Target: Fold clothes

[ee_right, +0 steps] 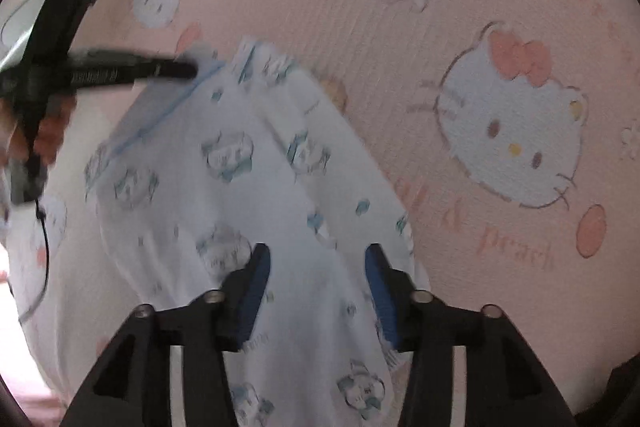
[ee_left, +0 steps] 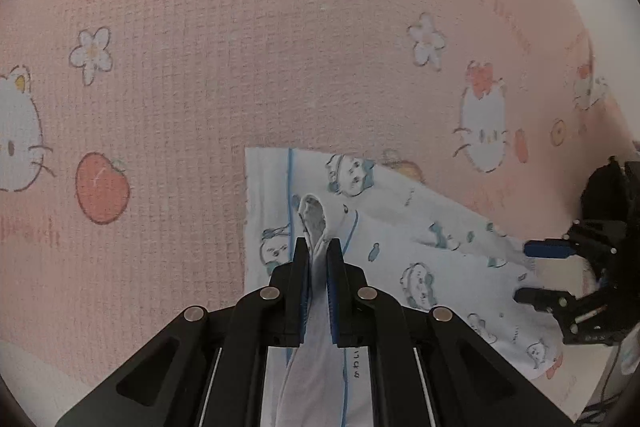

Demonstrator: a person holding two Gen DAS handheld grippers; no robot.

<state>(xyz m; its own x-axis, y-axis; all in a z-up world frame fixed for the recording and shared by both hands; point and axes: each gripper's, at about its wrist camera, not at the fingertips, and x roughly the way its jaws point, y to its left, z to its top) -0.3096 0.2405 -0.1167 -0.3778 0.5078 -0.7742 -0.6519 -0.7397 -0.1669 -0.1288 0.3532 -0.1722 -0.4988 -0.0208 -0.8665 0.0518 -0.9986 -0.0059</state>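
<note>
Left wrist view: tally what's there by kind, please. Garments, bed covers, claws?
Garments: 1, white cotton garment with blue cartoon prints
Bed covers: 1, pink textured cat-print sheet
Claws: 2, left claw, right claw
Total: 4

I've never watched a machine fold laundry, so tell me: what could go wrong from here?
1. Only the left gripper is shut on the white cartoon-print garment, pinching a bunched fold, so thin fabric might slip out.
2. The right gripper is open, with the cloth between its fingers not clamped; pulling from one side could drag the garment crooked.
3. Dragging it might also wrinkle the pink Hello Kitty blanket underneath.
</note>
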